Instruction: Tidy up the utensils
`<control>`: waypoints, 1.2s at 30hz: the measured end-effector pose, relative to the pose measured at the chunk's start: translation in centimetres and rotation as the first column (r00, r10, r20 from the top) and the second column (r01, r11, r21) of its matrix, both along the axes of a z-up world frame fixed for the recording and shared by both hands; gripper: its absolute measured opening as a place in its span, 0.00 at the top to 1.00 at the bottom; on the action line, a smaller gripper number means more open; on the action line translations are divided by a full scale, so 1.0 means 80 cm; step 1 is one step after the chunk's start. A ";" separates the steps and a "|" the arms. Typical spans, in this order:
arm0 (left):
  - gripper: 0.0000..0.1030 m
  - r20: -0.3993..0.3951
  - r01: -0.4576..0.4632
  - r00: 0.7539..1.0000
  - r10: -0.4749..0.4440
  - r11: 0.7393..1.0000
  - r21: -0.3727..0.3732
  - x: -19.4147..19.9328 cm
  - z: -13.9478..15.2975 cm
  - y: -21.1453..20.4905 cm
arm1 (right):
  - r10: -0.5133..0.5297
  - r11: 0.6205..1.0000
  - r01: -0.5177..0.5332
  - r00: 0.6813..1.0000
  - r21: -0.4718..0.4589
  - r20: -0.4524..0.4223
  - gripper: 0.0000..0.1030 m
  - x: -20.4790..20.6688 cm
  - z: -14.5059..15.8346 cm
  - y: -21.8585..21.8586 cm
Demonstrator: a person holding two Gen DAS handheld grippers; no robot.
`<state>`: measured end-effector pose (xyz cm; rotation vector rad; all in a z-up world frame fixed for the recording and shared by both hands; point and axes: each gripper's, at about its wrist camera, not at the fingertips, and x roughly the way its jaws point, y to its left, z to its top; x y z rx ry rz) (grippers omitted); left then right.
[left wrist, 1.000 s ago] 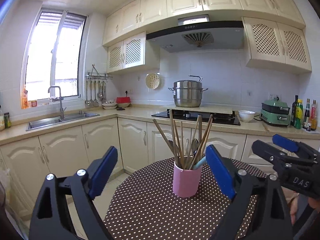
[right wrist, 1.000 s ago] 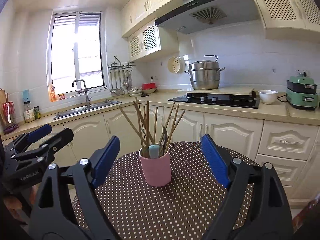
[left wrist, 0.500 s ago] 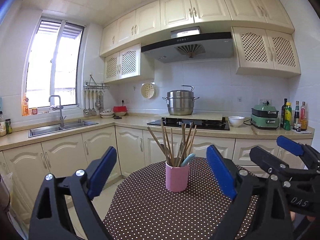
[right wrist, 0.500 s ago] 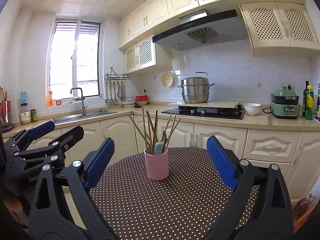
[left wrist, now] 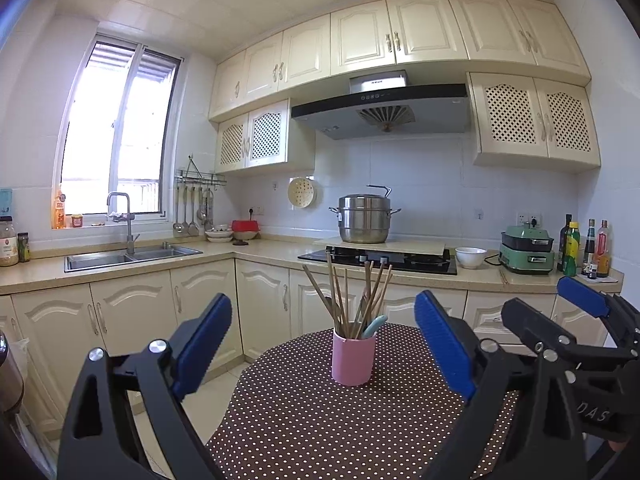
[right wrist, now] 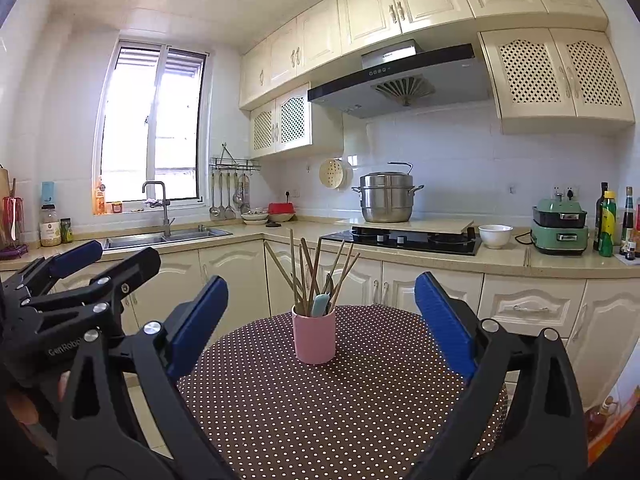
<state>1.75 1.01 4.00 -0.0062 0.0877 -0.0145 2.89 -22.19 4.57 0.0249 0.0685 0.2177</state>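
Both claws empty & wide open: left gripper (left wrist: 323, 344) and right gripper (right wrist: 321, 322) hold nothing, and the right one's jaws have just been opening, w/ nothing between them. Cup (left wrist: 353, 356) stands upright on the table (left wrist: 304, 424), well ahead of both, apart from the pads.

All utensils look to be in the cup already: chopsticks (left wrist: 348, 296) fanned out, teal handle (left wrist: 374, 326) leaning on the rim. So the job looks done, or nearly; you're prob. at the back-off stage.

To do it well: keep both claws level, clear of the stick tops, since a brush there would tip the cup, which looks light and top-heavy. If you go back in for a tidy, come from the side, low on the cup wall, one claw only. Can't tell if anything lies out of view near you.

Surface: round table, brown dotted cloth; cloth may slide. Room: kitchen, sink (left wrist: 132, 254) left under window, hob (left wrist: 378, 260) w/ steel pot (left wrist: 364, 218) behind the cup, bottles far right.
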 end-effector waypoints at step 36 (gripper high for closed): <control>0.12 0.021 -0.017 1.000 0.016 0.999 0.040 -0.008 0.004 0.000 | 0.011 1.000 -0.011 1.000 -0.010 -0.007 0.09 -0.006 0.001 -0.002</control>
